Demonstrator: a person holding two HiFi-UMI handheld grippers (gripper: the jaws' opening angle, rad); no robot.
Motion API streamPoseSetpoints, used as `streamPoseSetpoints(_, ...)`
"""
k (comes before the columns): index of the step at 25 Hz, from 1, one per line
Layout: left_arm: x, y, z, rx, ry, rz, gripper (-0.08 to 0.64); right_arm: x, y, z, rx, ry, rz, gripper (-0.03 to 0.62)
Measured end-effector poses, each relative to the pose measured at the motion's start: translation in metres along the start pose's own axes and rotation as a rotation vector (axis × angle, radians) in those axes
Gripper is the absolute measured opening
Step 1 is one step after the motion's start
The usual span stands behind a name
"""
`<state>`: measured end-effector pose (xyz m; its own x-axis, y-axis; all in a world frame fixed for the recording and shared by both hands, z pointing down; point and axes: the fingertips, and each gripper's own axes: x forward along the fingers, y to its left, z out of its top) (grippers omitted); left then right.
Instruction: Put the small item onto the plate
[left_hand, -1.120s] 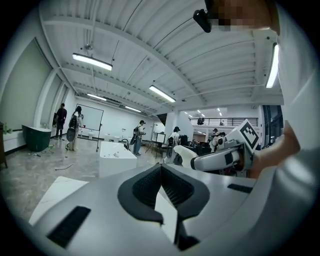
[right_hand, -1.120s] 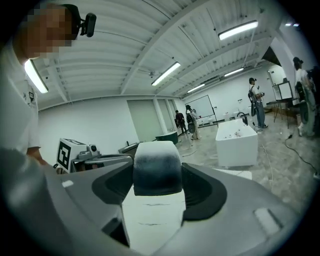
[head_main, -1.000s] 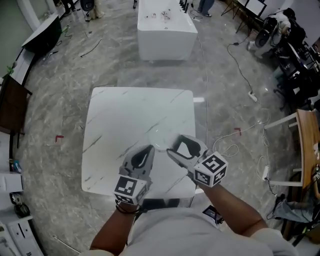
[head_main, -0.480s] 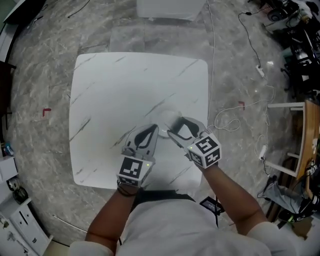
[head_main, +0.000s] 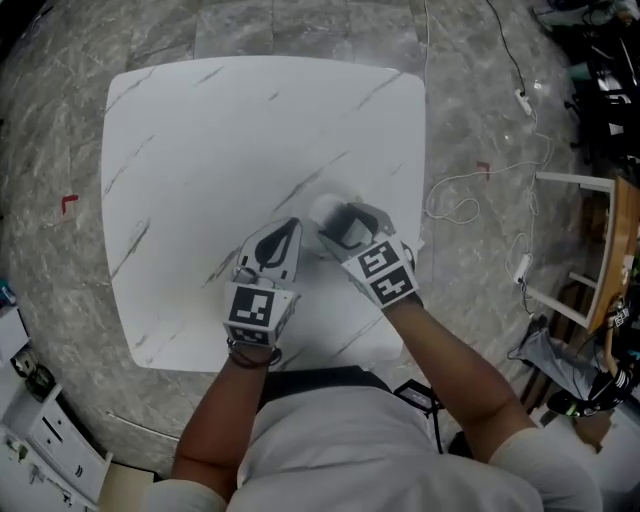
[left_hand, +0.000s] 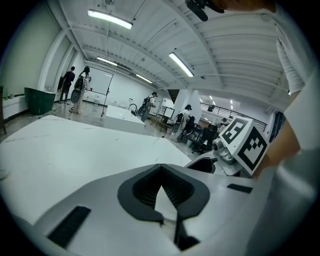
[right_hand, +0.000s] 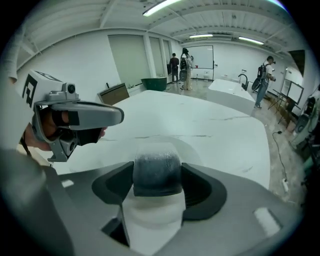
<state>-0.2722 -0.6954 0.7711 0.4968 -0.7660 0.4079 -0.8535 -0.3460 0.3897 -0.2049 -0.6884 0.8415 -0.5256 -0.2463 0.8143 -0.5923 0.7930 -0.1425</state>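
Left gripper (head_main: 288, 230), jaws together and empty, sits low over the white marble table (head_main: 200, 150). Right gripper (head_main: 340, 225) clamps the small frosted item (right_hand: 156, 172) at the pale plate's (right_hand: 192, 150) near edge. It is best lowered level over the plate's middle, then released gently.

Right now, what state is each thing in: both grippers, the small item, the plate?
Left gripper: shut, empty.
Right gripper: shut on the small frosted white item.
Small frosted white item: gripped upright, at the plate.
Pale round plate: flat on the white marble table, bare where visible.
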Motion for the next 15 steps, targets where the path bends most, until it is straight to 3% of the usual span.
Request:
streamPoseSetpoints(9, 0.006, 0.003, -0.031, -0.011, 0.019, -0.001, 0.005, 0.015, -0.001, -0.015, -0.148, 0.093, -0.048, 0.285)
streamPoseSetpoints(15, -0.011, 0.000, -0.022, -0.022, -0.007, 0.008, 0.005, -0.001, 0.003, -0.003, -0.265, 0.057, -0.105, 0.288)
